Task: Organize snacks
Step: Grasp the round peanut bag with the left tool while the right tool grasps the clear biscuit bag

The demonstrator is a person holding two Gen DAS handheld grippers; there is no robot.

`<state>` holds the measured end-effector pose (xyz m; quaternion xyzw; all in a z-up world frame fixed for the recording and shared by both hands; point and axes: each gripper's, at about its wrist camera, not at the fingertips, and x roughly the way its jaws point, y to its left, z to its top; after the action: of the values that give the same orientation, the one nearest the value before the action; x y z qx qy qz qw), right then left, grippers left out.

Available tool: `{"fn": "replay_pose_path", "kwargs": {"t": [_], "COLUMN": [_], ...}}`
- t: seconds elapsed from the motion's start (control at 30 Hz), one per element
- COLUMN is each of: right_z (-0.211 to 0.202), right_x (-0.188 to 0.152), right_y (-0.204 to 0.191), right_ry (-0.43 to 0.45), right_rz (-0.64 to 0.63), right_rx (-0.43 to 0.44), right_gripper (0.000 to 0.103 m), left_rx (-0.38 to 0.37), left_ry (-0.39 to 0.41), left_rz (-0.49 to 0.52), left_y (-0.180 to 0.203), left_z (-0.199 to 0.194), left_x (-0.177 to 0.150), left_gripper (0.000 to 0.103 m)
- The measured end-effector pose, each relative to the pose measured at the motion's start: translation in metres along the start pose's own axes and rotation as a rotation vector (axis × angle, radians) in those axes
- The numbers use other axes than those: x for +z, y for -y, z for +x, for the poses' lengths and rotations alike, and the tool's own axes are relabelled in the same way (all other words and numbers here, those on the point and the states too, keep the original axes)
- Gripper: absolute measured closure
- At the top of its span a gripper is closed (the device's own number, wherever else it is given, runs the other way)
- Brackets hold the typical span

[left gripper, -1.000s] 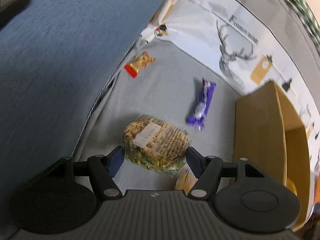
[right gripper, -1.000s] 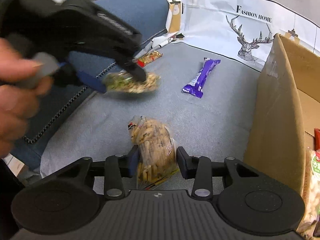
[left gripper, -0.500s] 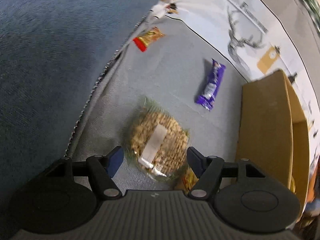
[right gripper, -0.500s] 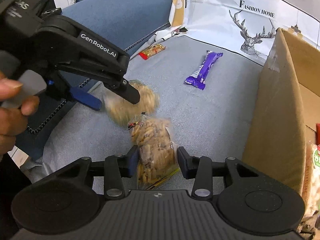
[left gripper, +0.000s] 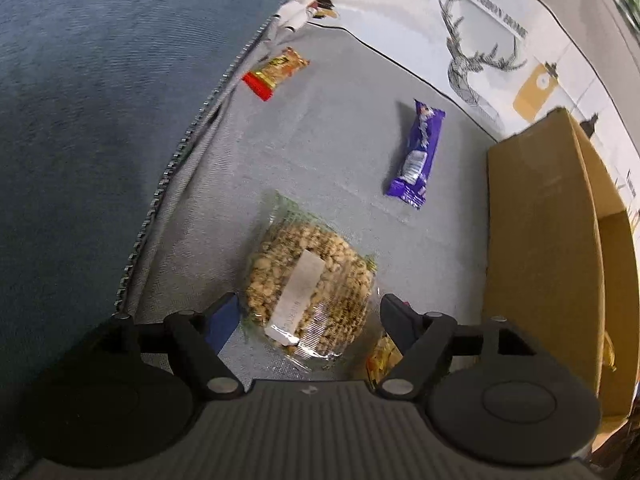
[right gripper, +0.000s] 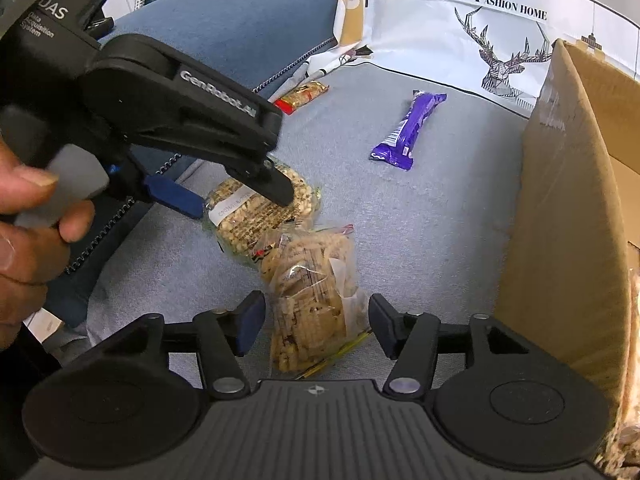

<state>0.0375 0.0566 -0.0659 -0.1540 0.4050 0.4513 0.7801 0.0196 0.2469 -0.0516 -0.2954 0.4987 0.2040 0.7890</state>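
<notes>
Altogether four loose snacks lie on the grey cloth (right gripper: 440, 216): nut bag (left gripper: 308, 286), cracker bag (right gripper: 316, 288), purple bar (left gripper: 418, 154) and red-orange bar (left gripper: 276, 70), beside one cardboard box (left gripper: 540, 260) whose contents are mostly hidden. Left gripper (left gripper: 308, 316) and right gripper (right gripper: 316, 322) both hang spread apart, straddling the nut and cracker bags respectively.

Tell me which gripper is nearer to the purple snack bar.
Neither clearly: the purple snack bar lies well ahead of both. The left gripper straddles the round nut bag; the right gripper straddles the other bag.
</notes>
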Motion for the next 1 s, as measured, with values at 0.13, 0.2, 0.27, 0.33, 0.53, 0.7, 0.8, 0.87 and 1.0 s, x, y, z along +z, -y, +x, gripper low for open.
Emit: {"fn": "replay_pose_path", "kwargs": {"t": [0.13, 0.2, 0.27, 0.33, 0.53, 0.7, 0.8, 0.87, 1.0], "right_z": [0.001, 0.002, 0.002, 0.002, 0.003, 0.003, 0.003, 0.003, 0.003], "right_x": [-0.001, -0.001, -0.002, -0.002, -0.001, -0.001, -0.001, -0.001, -0.001], "right_y": [0.0, 0.001, 0.001, 0.0, -0.001, -0.003, -0.004, -0.005, -0.006], "right_ry": [0.0, -0.004, -0.006, -0.006, -0.006, -0.004, -0.002, -0.003, -0.005], "right_rz": [0.002, 0.003, 0.001, -0.004, -0.011, -0.014, -0.018, -0.024, -0.029], "right_rx": [0.002, 0.003, 0.005, 0.007, 0.002, -0.004, -0.008, -0.015, -0.021], "right_gripper": [0.04, 0.04, 0.04, 0.04, 0.04, 0.04, 0.042, 0.045, 0.046], "left_rx": [0.023, 0.029, 0.033, 0.038, 0.042, 0.05, 0.054, 0.056, 0.057], "left_ry": [-0.006, -0.012, -0.013, -0.015, -0.013, -0.013, -0.014, -0.013, -0.012], "left_rz": [0.049, 0.052, 0.054, 0.058, 0.09, 0.108, 0.109, 0.113, 0.117], "left_y": [0.009, 0.01, 0.011, 0.013, 0.02, 0.023, 0.024, 0.024, 0.024], "left_z": [0.005, 0.008, 0.009, 0.012, 0.013, 0.015, 0.016, 0.016, 0.017], "left_x": [-0.002, -0.002, -0.001, -0.001, 0.0, 0.0, 0.001, 0.001, 0.001], "left_gripper": [0.017, 0.017, 0.017, 0.017, 0.017, 0.017, 0.017, 0.017, 0.017]}}
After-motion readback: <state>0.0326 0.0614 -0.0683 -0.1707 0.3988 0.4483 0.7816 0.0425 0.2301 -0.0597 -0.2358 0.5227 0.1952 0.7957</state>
